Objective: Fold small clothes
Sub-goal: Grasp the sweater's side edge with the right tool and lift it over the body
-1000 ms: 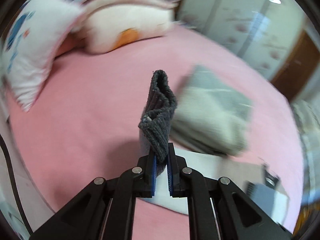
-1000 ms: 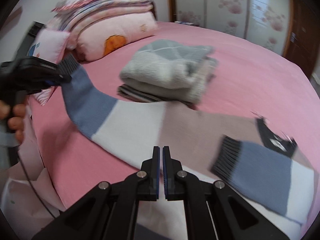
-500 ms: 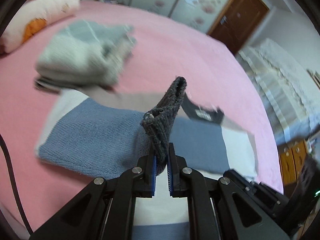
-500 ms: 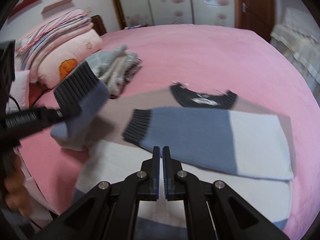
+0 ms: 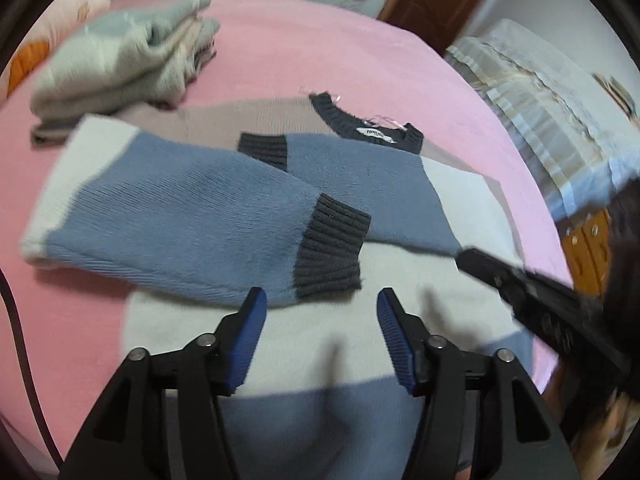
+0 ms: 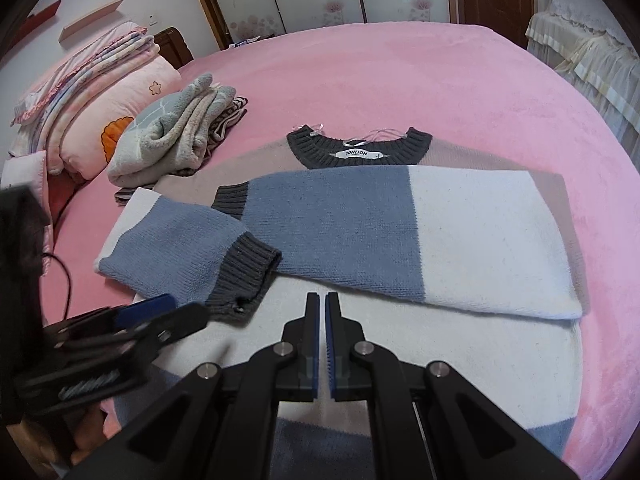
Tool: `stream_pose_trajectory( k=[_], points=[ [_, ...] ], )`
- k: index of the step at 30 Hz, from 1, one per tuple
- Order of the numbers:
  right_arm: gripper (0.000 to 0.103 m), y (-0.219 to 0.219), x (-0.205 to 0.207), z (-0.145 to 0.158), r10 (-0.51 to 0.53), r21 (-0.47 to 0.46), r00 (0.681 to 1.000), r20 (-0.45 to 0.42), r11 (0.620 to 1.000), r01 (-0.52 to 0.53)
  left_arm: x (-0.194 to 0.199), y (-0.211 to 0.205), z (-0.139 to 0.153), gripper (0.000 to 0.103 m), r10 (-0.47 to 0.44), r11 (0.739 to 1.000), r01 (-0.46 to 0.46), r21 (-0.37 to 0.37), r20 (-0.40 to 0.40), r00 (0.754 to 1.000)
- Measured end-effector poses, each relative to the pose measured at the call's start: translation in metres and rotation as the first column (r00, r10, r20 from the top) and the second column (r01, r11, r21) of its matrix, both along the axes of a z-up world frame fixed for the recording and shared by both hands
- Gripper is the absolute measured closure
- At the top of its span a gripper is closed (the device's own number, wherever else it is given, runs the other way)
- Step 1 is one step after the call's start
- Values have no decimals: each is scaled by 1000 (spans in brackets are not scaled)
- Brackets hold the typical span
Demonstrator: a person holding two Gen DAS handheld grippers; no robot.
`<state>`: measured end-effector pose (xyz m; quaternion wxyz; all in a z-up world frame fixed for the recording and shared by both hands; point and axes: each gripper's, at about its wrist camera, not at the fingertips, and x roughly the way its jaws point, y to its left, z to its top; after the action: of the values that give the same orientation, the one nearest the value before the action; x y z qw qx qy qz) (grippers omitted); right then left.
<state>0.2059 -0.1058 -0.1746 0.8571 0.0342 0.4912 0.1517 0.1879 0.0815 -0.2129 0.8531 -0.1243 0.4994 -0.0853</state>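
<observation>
I have the sweater point(image 6: 400, 352) lying flat on the pink bed point(image 6: 420, 92), collar point(image 6: 360, 148) at the far side with its white label showing. Both sleeves are folded in across the body. The right sleeve point(image 6: 380, 232) lies stretched across from the right edge, its dark cuff ending left of centre. The left sleeve point(image 6: 188, 252) comes in from the left and its dark ribbed cuff point(image 5: 332, 246) rests on the pale band of the body, overlapping the near edge of the right sleeve.

My left claw point(image 5: 320, 312) has just been opening and stands wide, nothing between its blue pads; the cuff lies just beyond the fingertips, free of them. From the right wrist view that claw shows at the near left, close to the cuff.

My right claw point(image 6: 322, 300) is nearly closed, its pads a thin slit apart and holding nothing, over the pale middle of the sweater.

A stack of folded clothes point(image 6: 176, 136) sits on the bed at the far left, just beside the sweater's shoulder. Pillows point(image 6: 100, 92) are piled further left.
</observation>
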Motion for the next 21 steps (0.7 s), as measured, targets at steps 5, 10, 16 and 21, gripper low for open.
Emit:
stream_pose_trajectory(
  k=[5,10,16,21],
  points=[
    [92,10,9,-1,60,88,998,-30,995,-57,-28,42,24,43,83,987,-95,133,89,993],
    [58,26,25,-7,86,125,996,-29,989,-82,-39,110,10,43,286,939,-293,178,66,956],
    [58,44,52,-33,85,91,994,-63,993,-79,-41,164,-20,43,435,882,-429,197,15,900],
    [57,55,64,-50,103,87,991,-80,992,-96,-36,180,-34,43,465,872,-458,170,3,885]
  ],
)
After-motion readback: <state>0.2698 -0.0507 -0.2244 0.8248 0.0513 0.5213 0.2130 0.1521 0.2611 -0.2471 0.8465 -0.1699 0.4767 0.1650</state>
